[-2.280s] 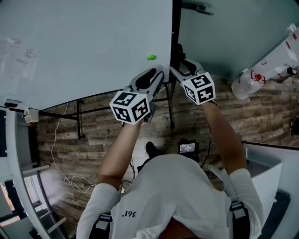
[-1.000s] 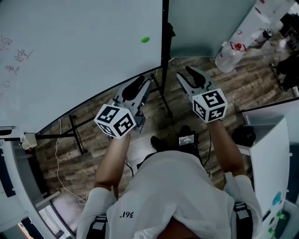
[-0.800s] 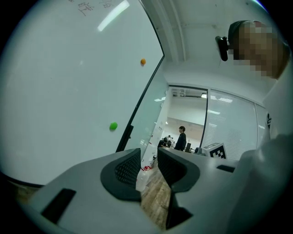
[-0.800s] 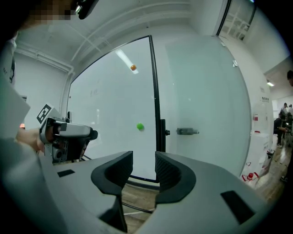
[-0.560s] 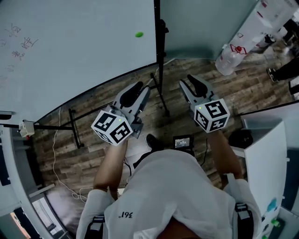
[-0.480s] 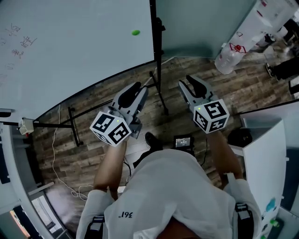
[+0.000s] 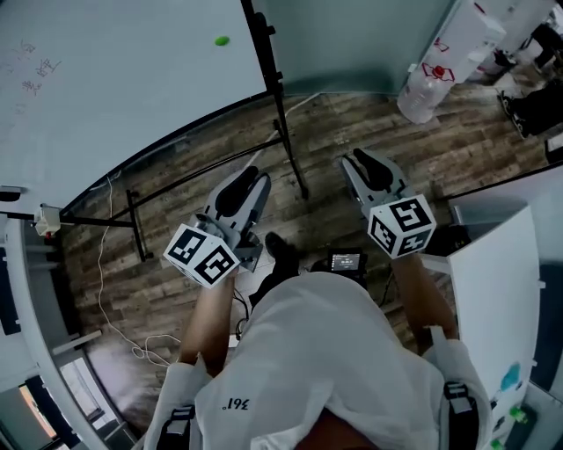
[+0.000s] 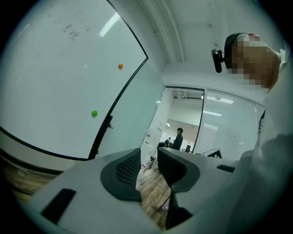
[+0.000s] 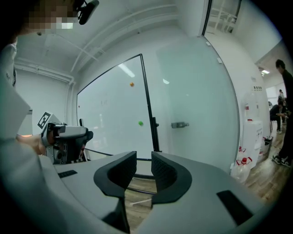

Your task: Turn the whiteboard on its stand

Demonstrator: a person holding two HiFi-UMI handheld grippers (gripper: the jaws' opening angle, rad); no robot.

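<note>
The whiteboard (image 7: 114,88) fills the far left, upright on its black stand (image 7: 290,149). The stand's feet rest on the wooden floor (image 7: 352,123) close to the floor's far edge, along the wall. Faint writing sits near the board's upper left corner. A green magnet (image 7: 221,40) sticks close to the board's right edge (an orange magnet (image 8: 120,66) higher up shows in the left gripper view). A white cable (image 7: 98,264) trails across the floor's left side, below the stand's long bar.

The left gripper (image 7: 249,180) is held out in front of the person, well short of the board and touching nothing. Its jaws stand wide apart, with only air and floorboards between them. Just right of it on the floor are a dark shoe (image 7: 280,250) and a small device with a lit screen (image 7: 347,261).

The right gripper (image 7: 359,161) hangs beside the left one, tipped slightly downward, and is also apart from the board and stand. Its jaws have just been closing, yet a narrow gap shows between the pads and nothing is in it.

At the floor's far right corner, a large clear water jug (image 7: 420,92) with a red label stands against a white dispenser (image 7: 471,22). Whether the jug holds water cannot be told. A white cabinet (image 7: 493,299) stands at the floor's right edge.
</note>
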